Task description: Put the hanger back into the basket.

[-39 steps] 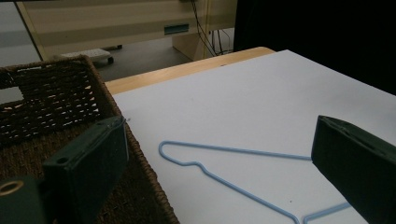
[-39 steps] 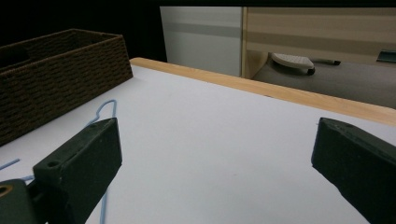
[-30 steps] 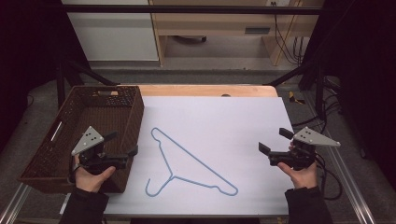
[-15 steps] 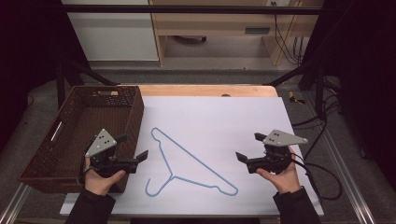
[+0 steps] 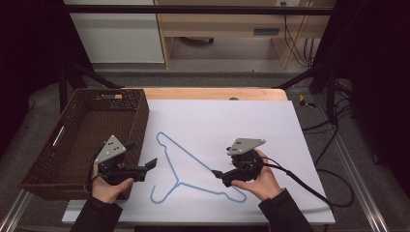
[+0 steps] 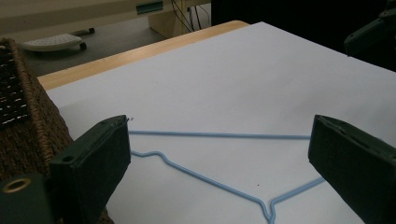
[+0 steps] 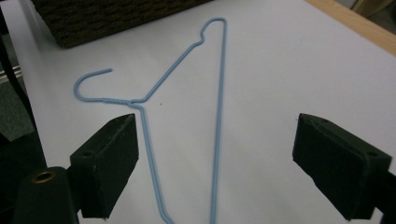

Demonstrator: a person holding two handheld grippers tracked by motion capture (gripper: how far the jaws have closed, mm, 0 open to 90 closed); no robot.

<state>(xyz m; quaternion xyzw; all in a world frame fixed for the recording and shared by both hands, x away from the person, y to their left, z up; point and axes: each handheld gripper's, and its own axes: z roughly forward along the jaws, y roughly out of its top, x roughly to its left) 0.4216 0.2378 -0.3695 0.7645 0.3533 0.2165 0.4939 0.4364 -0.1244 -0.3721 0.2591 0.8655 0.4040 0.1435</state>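
A light-blue wire hanger [image 5: 188, 166] is laid flat on the white sheet [image 5: 251, 125] in the lower middle of the high view, its hook curling toward the bottom edge, just right of the wicker basket [image 5: 77, 140] at the left. The right gripper [image 5: 218, 175] is brought to the hanger's lower right end, apparently so that the wire can be taken there. Its jaws have just been closing a little, yet are held wide, the two wires lying between them ungripped in the right gripper view. The left gripper [image 5: 151, 164] is held beside the basket wall, jaws spread wide and empty, pointed at the hanger's upper shoulder, presumably in readiness to help.
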